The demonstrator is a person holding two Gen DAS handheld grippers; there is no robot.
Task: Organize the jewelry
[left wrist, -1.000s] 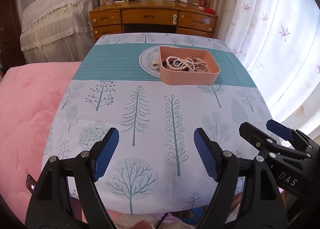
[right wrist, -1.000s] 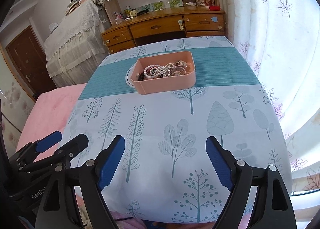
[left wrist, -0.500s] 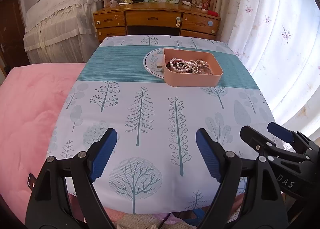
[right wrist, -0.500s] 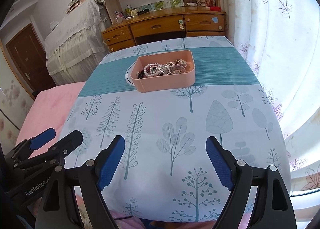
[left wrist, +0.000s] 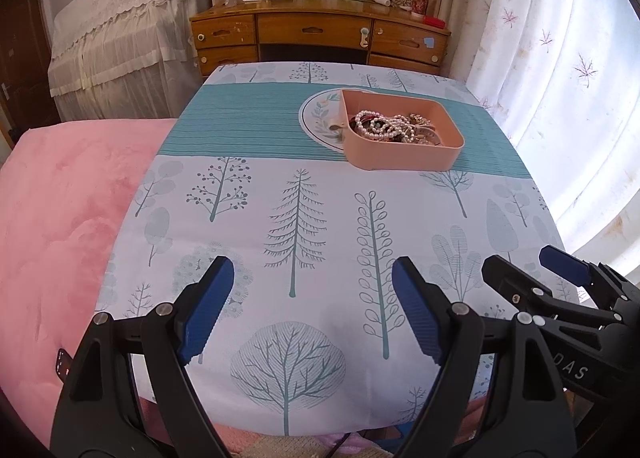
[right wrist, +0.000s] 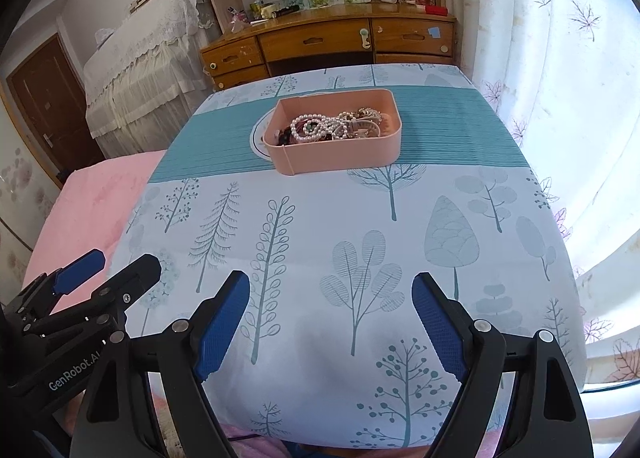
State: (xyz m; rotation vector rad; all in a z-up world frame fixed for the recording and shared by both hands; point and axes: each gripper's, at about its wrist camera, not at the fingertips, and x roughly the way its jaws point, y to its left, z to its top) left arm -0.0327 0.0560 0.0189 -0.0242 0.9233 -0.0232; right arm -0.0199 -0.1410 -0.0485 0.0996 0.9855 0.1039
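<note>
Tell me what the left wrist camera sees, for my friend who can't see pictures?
A pink tray full of tangled jewelry, with a pearl strand on top, sits on a tree-print tablecloth, partly over a round plate. Both open grippers, left and right, hover at the near edge, holding nothing.

In the left wrist view the pink tray (left wrist: 404, 138) of jewelry (left wrist: 390, 126) sits lower and further right of centre than a second ago, with more of the wooden desk (left wrist: 320, 34) above it. In the right wrist view the left gripper (right wrist: 108, 274), at the lower left, appears higher and more fully in frame. In the left wrist view the right gripper (left wrist: 532, 270), at the lower right, sits slightly lower.
</note>
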